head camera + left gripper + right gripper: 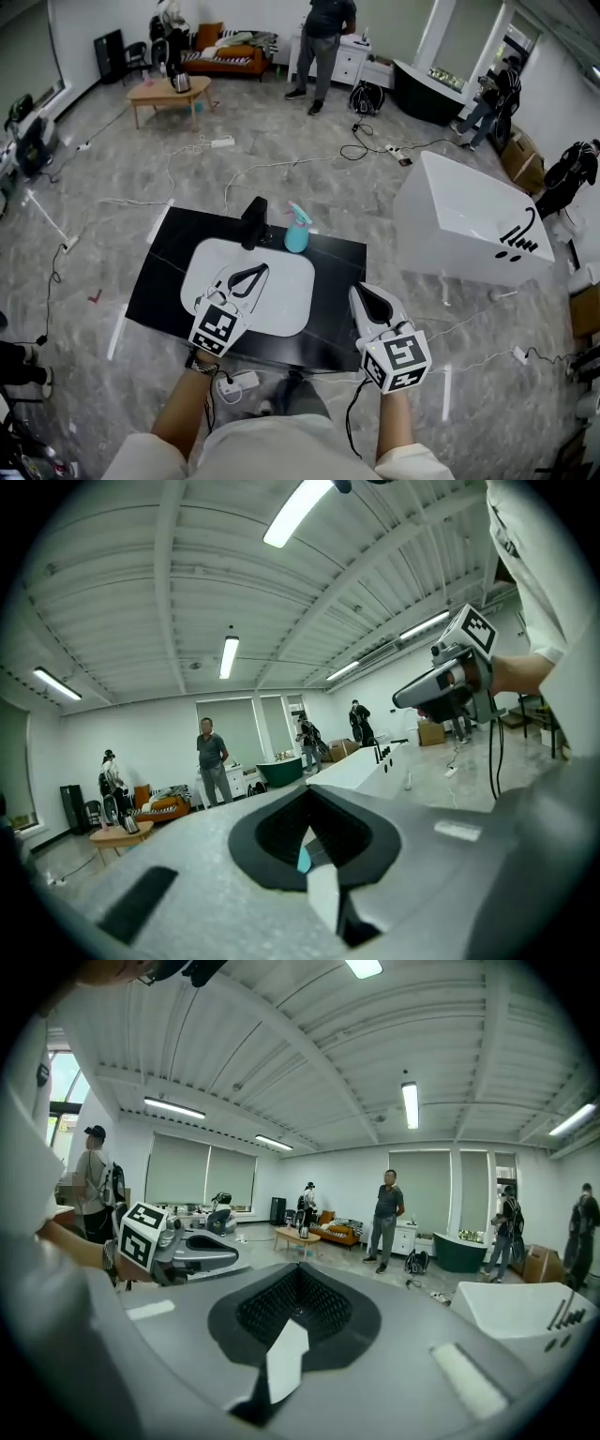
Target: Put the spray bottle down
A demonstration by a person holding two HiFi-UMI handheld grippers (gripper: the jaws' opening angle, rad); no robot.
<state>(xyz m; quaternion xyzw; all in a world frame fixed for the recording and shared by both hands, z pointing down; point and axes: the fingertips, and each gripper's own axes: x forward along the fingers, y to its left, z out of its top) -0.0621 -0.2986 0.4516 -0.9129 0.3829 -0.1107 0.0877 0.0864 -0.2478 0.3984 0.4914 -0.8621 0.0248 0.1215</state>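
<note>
Teal plastic with a pink trigger head, the spray bottle (297,230) stands upright on the black rectangular surface (159,281), just behind the far right corner of the white rounded basin (291,295) set into it. We see it resting on its own base, apart from both tools. A black faucet (254,222) rises at the basin's far edge, just to the left of the bottle.

We hold the left hand-held gripper (262,272) over the basin, pointing toward that far right corner. Its jaws are pressed together at the tips with nothing between them. In the left gripper view a thin sliver of teal shows beyond the closed tips, so the bottle lies ahead of it rather than in its grasp.

We hold the right hand-held gripper (362,292) to the right of the basin, above the near right part of the surface. Its jaws also meet at the tips, and the right gripper view shows nothing caught between them. Each tool carries its cube of square markers at the end nearest us.

Well off to the basin's right, a white bathtub (459,225) sits on the grey marbled floor (281,159). Beyond the basin, cables trail across that floor, and several people stand far across the room.
</note>
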